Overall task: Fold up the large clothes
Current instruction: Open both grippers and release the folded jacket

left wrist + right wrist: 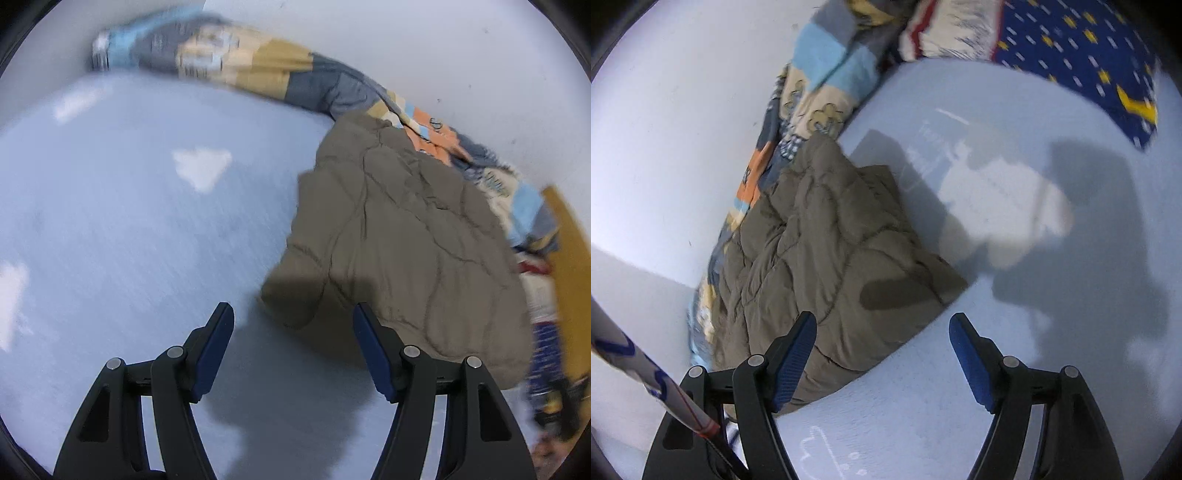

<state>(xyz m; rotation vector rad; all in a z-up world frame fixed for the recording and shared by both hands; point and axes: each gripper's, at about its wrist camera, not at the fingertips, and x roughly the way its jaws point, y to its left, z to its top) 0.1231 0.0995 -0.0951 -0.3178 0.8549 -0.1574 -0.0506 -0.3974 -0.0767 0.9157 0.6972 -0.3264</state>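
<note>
An olive-brown quilted jacket [402, 236] lies folded in a rough rectangle on the light blue bedsheet [129, 221], next to the wall. It also shows in the right wrist view [834, 266]. My left gripper [293, 314] is open and empty, held above the sheet at the jacket's near corner. My right gripper [882, 328] is open and empty, its left finger [794, 354] over the jacket's near edge, the other finger over bare sheet.
A rolled patchwork quilt [258, 66] runs along the white wall [443, 44] behind the jacket; it also shows in the right wrist view [812, 99]. A dark blue star-print pillow [1082, 55] and a white red-trimmed cloth [953, 29] lie at the bed's head.
</note>
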